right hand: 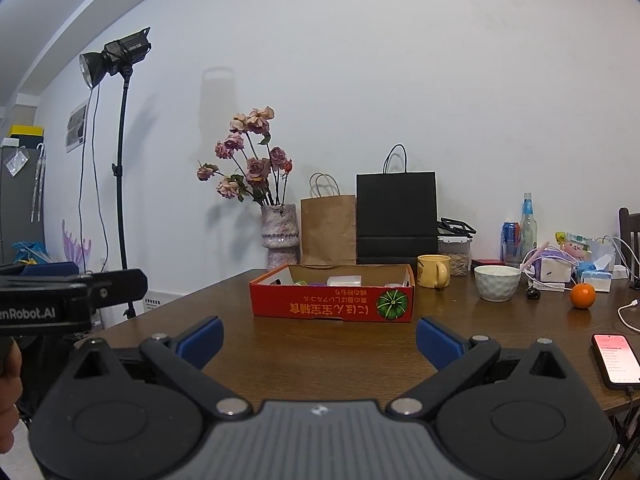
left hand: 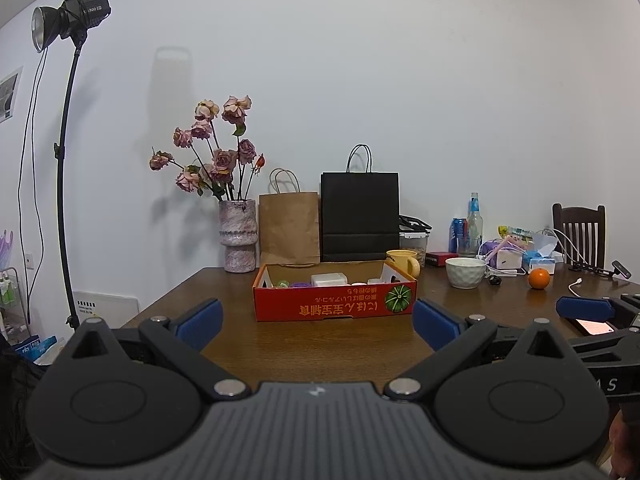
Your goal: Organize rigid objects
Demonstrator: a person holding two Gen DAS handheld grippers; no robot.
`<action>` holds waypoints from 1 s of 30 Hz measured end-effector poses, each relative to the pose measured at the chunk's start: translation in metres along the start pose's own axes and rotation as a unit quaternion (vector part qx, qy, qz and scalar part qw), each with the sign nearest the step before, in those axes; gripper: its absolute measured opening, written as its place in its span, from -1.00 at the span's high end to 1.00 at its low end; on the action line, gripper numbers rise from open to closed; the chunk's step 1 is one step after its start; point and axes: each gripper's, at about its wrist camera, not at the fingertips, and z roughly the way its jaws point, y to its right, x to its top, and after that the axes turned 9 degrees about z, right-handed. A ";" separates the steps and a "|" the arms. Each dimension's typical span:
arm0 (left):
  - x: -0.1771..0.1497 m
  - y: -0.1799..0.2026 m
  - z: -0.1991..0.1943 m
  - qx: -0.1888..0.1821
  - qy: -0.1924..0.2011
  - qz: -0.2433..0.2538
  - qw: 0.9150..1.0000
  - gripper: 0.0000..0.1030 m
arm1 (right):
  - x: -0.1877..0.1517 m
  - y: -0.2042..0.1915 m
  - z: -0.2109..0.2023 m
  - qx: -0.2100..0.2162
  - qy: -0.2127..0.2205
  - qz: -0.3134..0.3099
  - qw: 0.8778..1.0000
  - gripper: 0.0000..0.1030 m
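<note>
A shallow red cardboard box point(left hand: 336, 304) point(right hand: 332, 304) with a pumpkin picture stands on the brown table point(left hand: 320, 344) point(right hand: 320, 344), holding a white container point(left hand: 329, 279) and several small items. My left gripper point(left hand: 318, 322) hovers open in front of the box, nothing between its blue pads point(left hand: 202, 320). My right gripper point(right hand: 319, 338) is open too, facing the same box from slightly right. In the left wrist view the right gripper point(left hand: 584, 308) shows at the right edge. The left gripper body point(right hand: 72, 296) appears at the left edge of the right wrist view.
Behind the box stand a vase of dried roses point(left hand: 238, 240), a brown paper bag point(left hand: 289, 228) and a black bag point(left hand: 360, 216). To the right are a yellow mug point(right hand: 434, 271), white bowl point(right hand: 497, 282), orange point(right hand: 583, 295), bottles point(right hand: 528, 224) and a lit phone point(right hand: 616, 360). A studio lamp point(left hand: 68, 20) stands left.
</note>
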 end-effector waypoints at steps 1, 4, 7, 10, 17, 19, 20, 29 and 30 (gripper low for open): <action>0.000 0.000 0.000 0.000 0.000 0.000 1.000 -1.00 | 0.000 0.000 0.000 0.000 0.000 0.000 1.000 -1.00; 0.000 -0.001 0.001 -0.001 -0.001 0.000 1.000 -1.00 | 0.000 -0.001 0.000 0.000 0.000 0.000 1.000 -1.00; -0.001 -0.002 0.000 -0.002 -0.001 0.001 1.000 -1.00 | -0.001 0.000 0.000 0.002 -0.002 -0.001 1.000 -1.00; -0.001 -0.002 0.000 -0.003 -0.001 0.000 1.000 -1.00 | -0.001 0.000 0.000 0.001 -0.001 -0.001 1.000 -1.00; -0.002 -0.002 0.000 -0.003 -0.002 0.000 1.000 -1.00 | 0.000 0.002 0.001 0.000 -0.002 0.000 1.000 -1.00; -0.002 -0.003 0.000 -0.003 -0.002 0.000 1.000 -1.00 | 0.000 0.002 0.001 0.000 -0.002 0.001 1.000 -1.00; -0.002 -0.003 0.000 -0.004 -0.003 0.000 1.000 -1.00 | 0.000 0.003 0.002 0.000 -0.003 0.001 1.000 -1.00; -0.002 -0.003 0.000 -0.003 -0.004 -0.001 1.000 -1.00 | 0.000 0.003 0.003 0.000 -0.005 0.002 1.000 -1.00; -0.002 -0.003 0.000 -0.003 -0.004 -0.001 1.000 -1.00 | 0.000 0.003 0.003 0.000 -0.005 0.002 1.000 -1.00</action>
